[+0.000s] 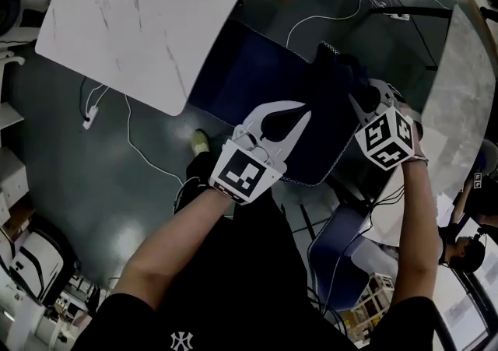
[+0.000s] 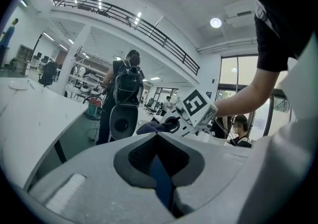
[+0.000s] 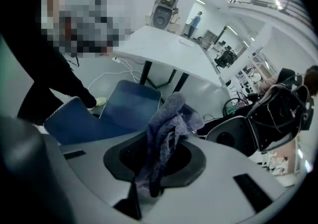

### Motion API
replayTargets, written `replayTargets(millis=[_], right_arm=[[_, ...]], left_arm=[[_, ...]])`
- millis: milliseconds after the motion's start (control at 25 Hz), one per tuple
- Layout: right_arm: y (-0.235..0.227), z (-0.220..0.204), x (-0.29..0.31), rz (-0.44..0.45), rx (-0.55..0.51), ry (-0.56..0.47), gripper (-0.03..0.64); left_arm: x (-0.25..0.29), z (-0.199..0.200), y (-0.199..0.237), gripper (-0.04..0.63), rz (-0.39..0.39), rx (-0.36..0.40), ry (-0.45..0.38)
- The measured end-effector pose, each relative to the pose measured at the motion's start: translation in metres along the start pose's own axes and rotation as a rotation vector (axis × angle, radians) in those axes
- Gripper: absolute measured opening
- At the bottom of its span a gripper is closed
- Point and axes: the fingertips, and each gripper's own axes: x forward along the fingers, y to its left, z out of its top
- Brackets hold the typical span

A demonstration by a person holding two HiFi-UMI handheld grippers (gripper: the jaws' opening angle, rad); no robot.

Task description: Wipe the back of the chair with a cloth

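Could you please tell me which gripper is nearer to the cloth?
Right. The right gripper has its jaws shut on the cloth, which bunches up between them. The left gripper is apart from it, to its left, clamped on the edge of the chair.

My head camera looks steeply down from close above the blue chair [image 1: 241, 77], white table [image 1: 148, 15] at 11 o'clock, my left gripper view faces level across the hall, right gripper [image 2: 171, 124] just off centre at 4 o'clock, my right gripper view peers past its cloth [image 3: 164, 133], close up, down onto the same chair [image 3: 124, 111]

Open-plan office: white desks [image 1: 140, 15], mezzanine [image 2: 149, 32].
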Motion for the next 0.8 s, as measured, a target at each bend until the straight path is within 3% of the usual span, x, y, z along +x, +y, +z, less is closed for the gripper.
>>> replayTargets(millis=[200, 600, 800], right_arm=[[0.006, -0.007, 0.026, 0.018, -0.104, 0.062, 0.084], [0.018, -0.015, 0.043, 0.055, -0.132, 0.104, 0.084], [0.025, -0.022, 0.06, 0.112, -0.206, 0.211, 0.084]], left_arm=[[0.01, -0.017, 0.001, 0.008, 0.011, -0.034, 0.001], [0.054, -0.035, 0.006, 0.008, 0.0, -0.09, -0.008], [0.055, -0.042, 0.015, 0.008, 0.011, -0.109, 0.002]])
